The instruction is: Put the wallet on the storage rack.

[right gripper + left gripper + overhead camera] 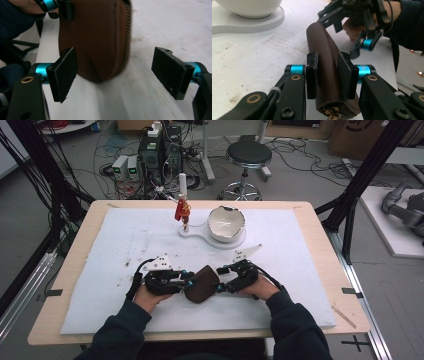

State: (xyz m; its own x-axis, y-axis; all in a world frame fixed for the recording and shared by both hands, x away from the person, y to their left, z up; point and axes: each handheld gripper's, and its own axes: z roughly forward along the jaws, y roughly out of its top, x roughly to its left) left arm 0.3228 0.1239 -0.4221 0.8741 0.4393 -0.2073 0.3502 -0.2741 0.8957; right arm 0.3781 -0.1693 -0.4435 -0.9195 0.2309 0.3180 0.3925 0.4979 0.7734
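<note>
brown leather is what you have in hand: a small folded pouch (201, 283), stitched along its edge, sits low at the near middle of the table (75, 270), between your two hands. your left claw (328, 75) is clamped on it, one pad pressed to each face near the end with the brass fitting, so the pouch's long axis runs straight out from that claw and away toward your other hand. in the high view the left claw (186, 281) meets the pouch from its left side.

your right claw (116, 75) has its pads well apart and nothing pressed between them; it looks along the pouch's flat face, with the rounded, stitched end hanging just ahead of the left pad and off centre in the gap. in the high view the right claw (220, 285) sits just beside the pouch's right edge. so the free end lies a short way ahead of the right claw and to its left, and that claw is the one placed to take it. my judgement: shift it sideways until the stitched edge is centred between the pads before you close, since the blur there makes the exact gap hard to read.

farther off, toward the back of the table, a white bowl (226, 223) rests on a flat white stand (197, 234), with a small red figure (182, 211) beside it. both are well apart from the work.
</note>
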